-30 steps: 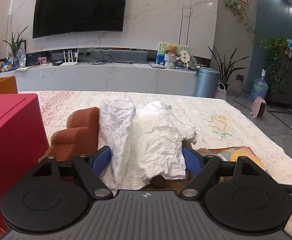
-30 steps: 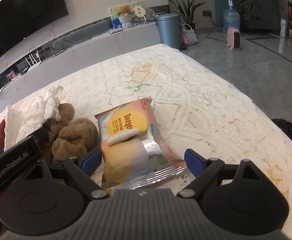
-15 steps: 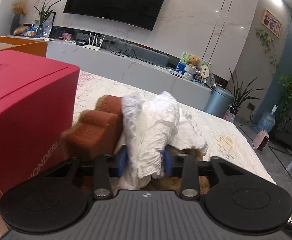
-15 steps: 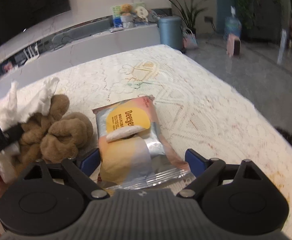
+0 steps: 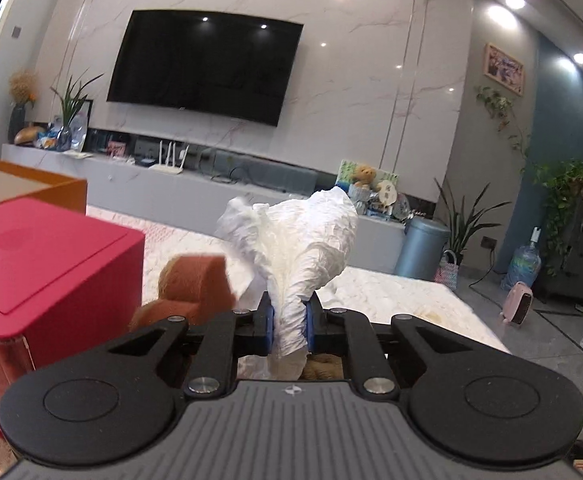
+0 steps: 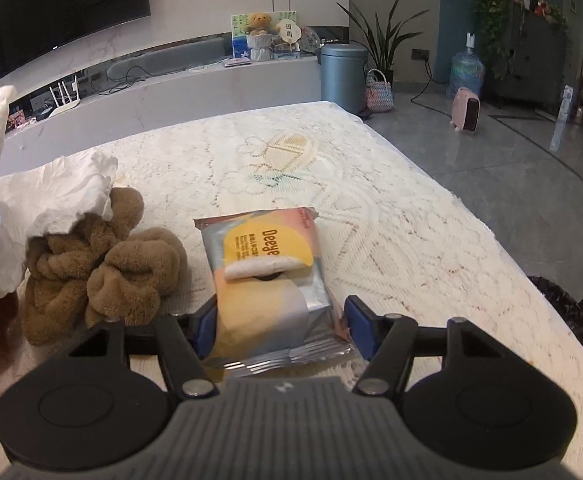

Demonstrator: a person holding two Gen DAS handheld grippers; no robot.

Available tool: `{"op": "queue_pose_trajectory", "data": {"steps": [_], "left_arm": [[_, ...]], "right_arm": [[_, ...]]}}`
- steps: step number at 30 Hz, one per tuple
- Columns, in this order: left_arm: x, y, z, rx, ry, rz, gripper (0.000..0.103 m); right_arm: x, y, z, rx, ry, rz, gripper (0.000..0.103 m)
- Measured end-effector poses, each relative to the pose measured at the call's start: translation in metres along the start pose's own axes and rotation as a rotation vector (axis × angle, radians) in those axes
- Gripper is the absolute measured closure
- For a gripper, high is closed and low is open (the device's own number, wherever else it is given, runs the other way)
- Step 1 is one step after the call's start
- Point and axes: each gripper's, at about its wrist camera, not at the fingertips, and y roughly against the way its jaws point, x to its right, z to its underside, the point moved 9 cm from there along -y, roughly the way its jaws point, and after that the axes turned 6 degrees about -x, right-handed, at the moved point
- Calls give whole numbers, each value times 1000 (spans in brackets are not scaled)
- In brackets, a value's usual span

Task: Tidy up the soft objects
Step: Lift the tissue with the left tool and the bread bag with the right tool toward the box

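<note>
— Left gripper (image 5: 288, 326) is pinching the crumpled white tissue (image 5: 299, 240) between its blue pads; its jaws have just been closing, and they are nearly together on the paper. What is sitting around it?

— Going from biggest down: the lace-covered table (image 6: 371, 208) is carrying everything. A red box (image 5: 47, 264) is standing close on the left, with an orange box (image 5: 23, 184) behind it. A rust-brown plush (image 5: 195, 284) is lying between the red box and the gripper, just beside the tissue.

— And the right gripper (image 6: 281, 326)?

— Its jaws have been closing too, around the snack packet (image 6: 267, 276) lying flat on the table. The left pad is looking close against the wrapper; I cannot tell whether the right one is touching.

— What has changed since a second ago?

— The tissue was draped over the plush toys with the left jaws wide on either side. Now it is standing bunched above the pads, lifted off the heap.

— Does one view add anything?

— The right wrist view is showing a knotted tan plush (image 6: 103, 276) beside the packet, with more white tissue still lying over it. The left wrist view is hiding most of that behind its gripper.
</note>
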Motion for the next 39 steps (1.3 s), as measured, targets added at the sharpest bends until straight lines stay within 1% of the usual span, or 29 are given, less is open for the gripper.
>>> {"op": "queue_pose_trajectory", "data": {"steps": [3, 7, 9, 12, 16, 18, 20, 23, 27, 29, 32, 33, 36, 39], "left_arm": [[9, 10, -8, 46, -9, 32, 87], [22, 26, -25, 130, -68, 58, 87], [27, 33, -33, 160, -81, 68, 87], [32, 38, -40, 170, -77, 101, 87], [33, 44, -48, 177, -76, 144, 87], [30, 49, -49, 185, -79, 155, 87], [24, 51, -51, 181, -82, 160, 87], [17, 53, -53, 163, -82, 141, 87], [9, 62, -58, 151, -64, 170, 87], [4, 65, -65, 156, -69, 177, 87], [-4, 76, -81, 176, -74, 174, 87], [-8, 82, -86, 187, -70, 177, 87], [-27, 101, -107, 230, -53, 169, 87], [-50, 115, -128, 249, -39, 172, 87]], "right_arm": [[6, 4, -1, 1, -42, -26, 41], [14, 10, -3, 9, -74, -37, 42], [17, 11, -3, 8, -93, -47, 42], [21, 12, -4, 10, -114, -81, 42], [26, 17, -7, 28, -139, -73, 43], [27, 26, -14, 60, -160, -81, 43], [25, 36, -20, 93, -155, -93, 43], [22, 49, -25, 120, -126, -86, 43], [33, 62, -30, 150, -148, -53, 43], [46, 73, -36, 187, -187, -29, 43], [55, 92, -46, 237, -191, 10, 43], [54, 98, -47, 246, -192, 7, 43], [43, 117, -51, 260, -183, -48, 43], [18, 140, -58, 281, -121, -87, 43]]}}
